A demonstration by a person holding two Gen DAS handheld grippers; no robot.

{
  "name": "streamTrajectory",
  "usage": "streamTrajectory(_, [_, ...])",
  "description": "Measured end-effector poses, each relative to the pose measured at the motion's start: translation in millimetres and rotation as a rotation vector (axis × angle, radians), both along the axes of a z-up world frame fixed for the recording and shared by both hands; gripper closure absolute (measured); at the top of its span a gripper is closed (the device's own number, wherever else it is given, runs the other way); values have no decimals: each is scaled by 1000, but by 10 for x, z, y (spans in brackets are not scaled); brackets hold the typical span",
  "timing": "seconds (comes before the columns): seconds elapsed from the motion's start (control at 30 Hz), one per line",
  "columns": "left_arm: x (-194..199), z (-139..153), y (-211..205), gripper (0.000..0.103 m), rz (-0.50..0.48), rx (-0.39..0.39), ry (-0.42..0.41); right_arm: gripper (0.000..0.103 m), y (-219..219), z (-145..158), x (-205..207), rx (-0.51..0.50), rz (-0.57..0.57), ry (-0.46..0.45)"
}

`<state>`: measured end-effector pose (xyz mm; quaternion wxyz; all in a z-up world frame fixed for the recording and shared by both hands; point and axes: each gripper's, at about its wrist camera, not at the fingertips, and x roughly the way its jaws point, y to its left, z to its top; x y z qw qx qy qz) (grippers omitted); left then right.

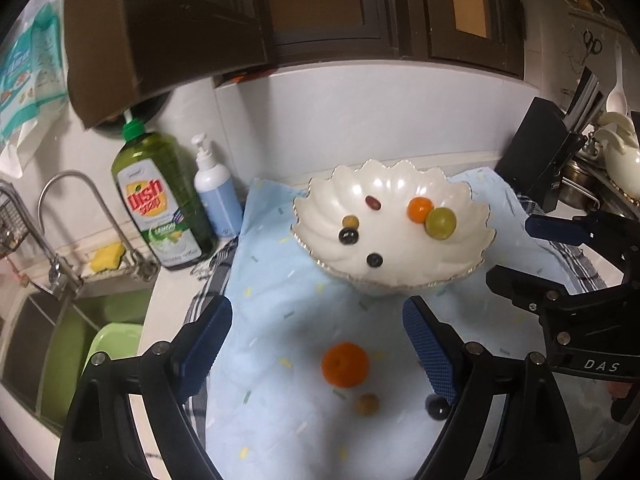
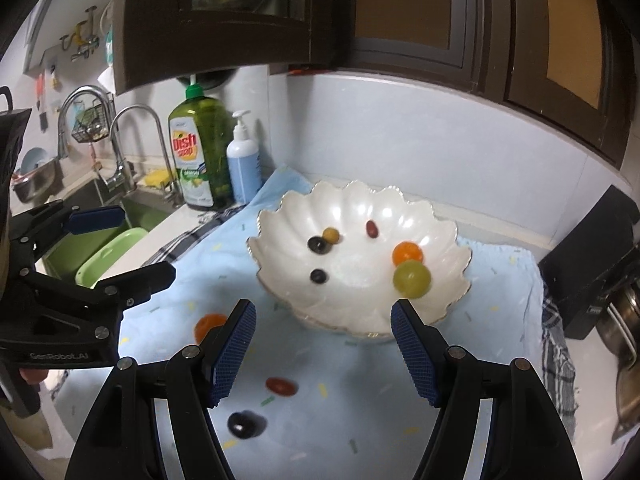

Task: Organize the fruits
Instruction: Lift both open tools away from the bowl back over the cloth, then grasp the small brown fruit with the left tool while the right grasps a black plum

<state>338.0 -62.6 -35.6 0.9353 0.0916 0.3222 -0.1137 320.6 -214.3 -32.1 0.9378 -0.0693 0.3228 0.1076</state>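
A white scalloped bowl [image 1: 400,280] [image 2: 360,208] stands on a light blue cloth [image 1: 280,320]. It holds a small orange [image 1: 419,209] touching a green grape [image 1: 440,222], plus a red grape [image 1: 372,202] and several small dark and yellow fruits. On the cloth, nearer than the bowl, lie a bigger orange [image 1: 345,364] [image 2: 208,322], a small yellow fruit [image 1: 367,404], a dark grape [image 1: 437,407] [image 2: 244,424] and a red fruit [image 2: 281,386]. My left gripper [image 1: 318,348] [image 2: 128,246] hangs open above the bigger orange. My right gripper [image 2: 324,346] [image 1: 520,256] is open in front of the bowl, empty.
A green dish soap bottle [image 1: 164,208] and a white pump bottle [image 1: 214,196] stand at the cloth's far left, beside a sink with a faucet [image 1: 60,208] and a green tub [image 1: 108,344]. Dark cupboards [image 1: 320,8] hang overhead. A black box [image 2: 592,272] and pots sit at the right.
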Motion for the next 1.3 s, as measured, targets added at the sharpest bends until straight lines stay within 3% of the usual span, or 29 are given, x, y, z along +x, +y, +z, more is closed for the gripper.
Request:
streamTrajectory(0.17, [-135, -94, 60, 15, 8, 24, 9, 32, 40, -83, -93, -1, 1, 20])
streamTrajectory(0.47, [-291, -378, 142, 16, -9, 21, 96, 32, 190, -286, -214, 13, 58, 94])
streamTrajectory(0.8, [-439, -633, 124, 24, -79, 87, 96, 34, 321, -533, -345, -25, 131, 158])
streamTrajectory(1.3, [-361, -999, 45, 42, -144, 62, 167, 53, 367, -924, -331, 9, 196, 279])
